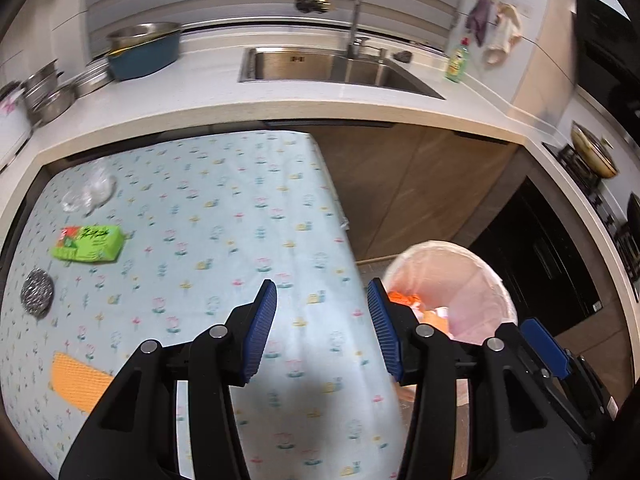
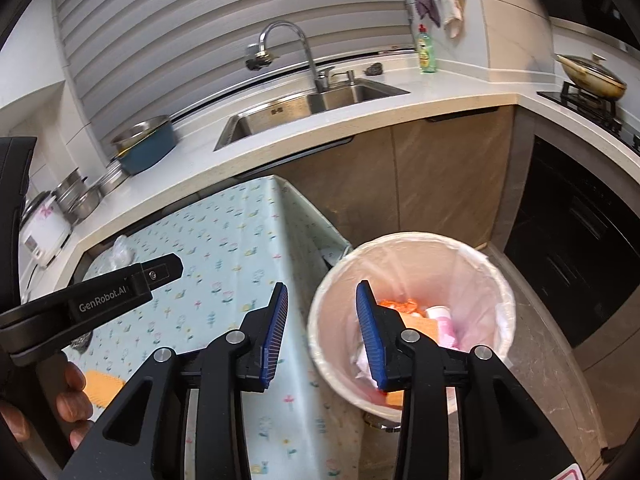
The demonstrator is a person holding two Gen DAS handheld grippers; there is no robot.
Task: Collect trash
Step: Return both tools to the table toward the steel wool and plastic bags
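Even, soft indoor light with no harsh glare — only mild sheen on the sink (image 1: 344, 68) and tap (image 2: 284, 46). Strong fisheye bending curves the counter (image 1: 280, 114); corners fall black. The left view smears toward its edges — the right view is crisper.

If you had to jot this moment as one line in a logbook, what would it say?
left gripper: open, empty, over table edge | right gripper: open, empty, by bin | bin: holds trash | still on table: green pack, scourer, crumpled plastic

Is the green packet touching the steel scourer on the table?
Apart. The left wrist view shows bare tablecloth between the green packet and the steel scourer.
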